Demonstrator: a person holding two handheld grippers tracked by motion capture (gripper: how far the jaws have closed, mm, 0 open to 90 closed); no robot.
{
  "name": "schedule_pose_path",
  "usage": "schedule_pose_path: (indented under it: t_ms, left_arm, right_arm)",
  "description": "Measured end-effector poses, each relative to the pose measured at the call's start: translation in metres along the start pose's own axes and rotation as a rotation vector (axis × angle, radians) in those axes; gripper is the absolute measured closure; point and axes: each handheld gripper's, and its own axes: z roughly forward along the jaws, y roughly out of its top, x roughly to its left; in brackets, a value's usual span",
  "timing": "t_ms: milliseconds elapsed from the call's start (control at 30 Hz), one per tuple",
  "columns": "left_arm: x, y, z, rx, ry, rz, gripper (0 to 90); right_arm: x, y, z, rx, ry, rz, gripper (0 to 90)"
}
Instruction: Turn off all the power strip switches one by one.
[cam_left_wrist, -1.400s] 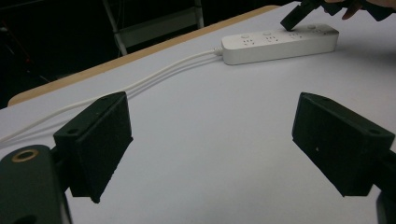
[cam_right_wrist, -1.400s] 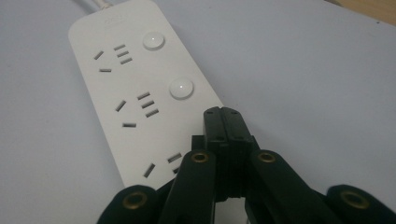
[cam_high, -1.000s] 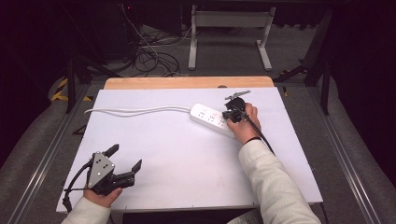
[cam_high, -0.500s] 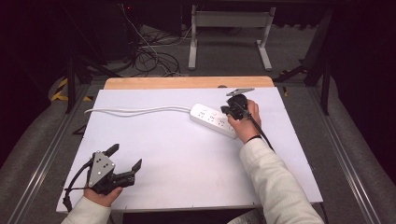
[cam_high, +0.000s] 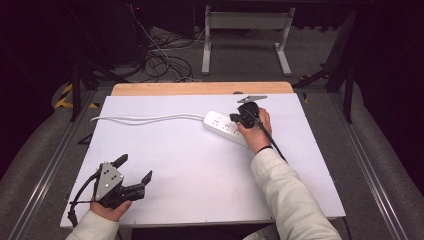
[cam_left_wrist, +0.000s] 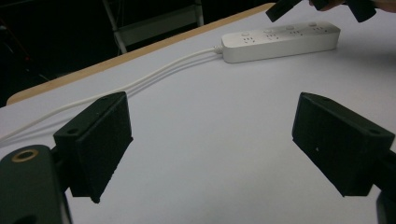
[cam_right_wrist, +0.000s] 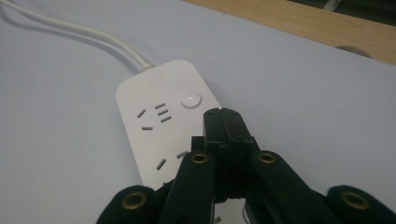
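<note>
Right gripper (cam_right_wrist: 227, 114) poised over power strip (cam_right_wrist: 159, 126).

Your right arm reaches forward across the table, sleeve to the wrist, hand wrapped around the right gripper (cam_high: 235, 117); its jaws are pressed together and point down and leftward. Your left hand (cam_high: 111, 206) rests near the table's front left corner, holding the left gripper (cam_high: 134, 169) with jaws spread wide, aimed rightward.

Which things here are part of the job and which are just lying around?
In use: power strip, its white cable, right claw shut over the strip.
Lying about: left claw open at the table's near corner, floor cables, metal stand.
</note>
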Motion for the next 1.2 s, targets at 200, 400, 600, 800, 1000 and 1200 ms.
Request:
schedule_pose_path:
  t_ms: [200,400,600,800,1000,1200]
  left_arm:
    - [0.001,0.000,0.000,0.000,0.002,0.001,12.8]
    - [0.001,0.000,0.000,-0.001,0.001,0.000,12.8]
    - [0.000,0.000,0.000,-0.002,-0.005,-0.003,12.8]
    - [0.001,0.002,0.003,-0.013,-0.028,0.002,12.8]
    - [0.002,0.004,0.009,-0.016,-0.040,0.001,12.8]
    - [0.001,0.005,0.009,-0.014,-0.041,0.003,12.8]
  right_arm:
    - [0.003,-0.003,0.009,0.005,0.000,0.001,90.0]
    - [0.002,-0.005,0.013,0.019,-0.015,0.015,90.0]
    - [0.004,-0.005,0.013,0.028,-0.035,0.004,90.0]
    - [0.008,-0.003,0.015,0.050,-0.066,0.007,90.0]
    - [0.008,-0.001,0.017,0.055,-0.072,0.004,90.0]
    - [0.008,-0.001,0.017,0.060,-0.068,0.006,90.0]
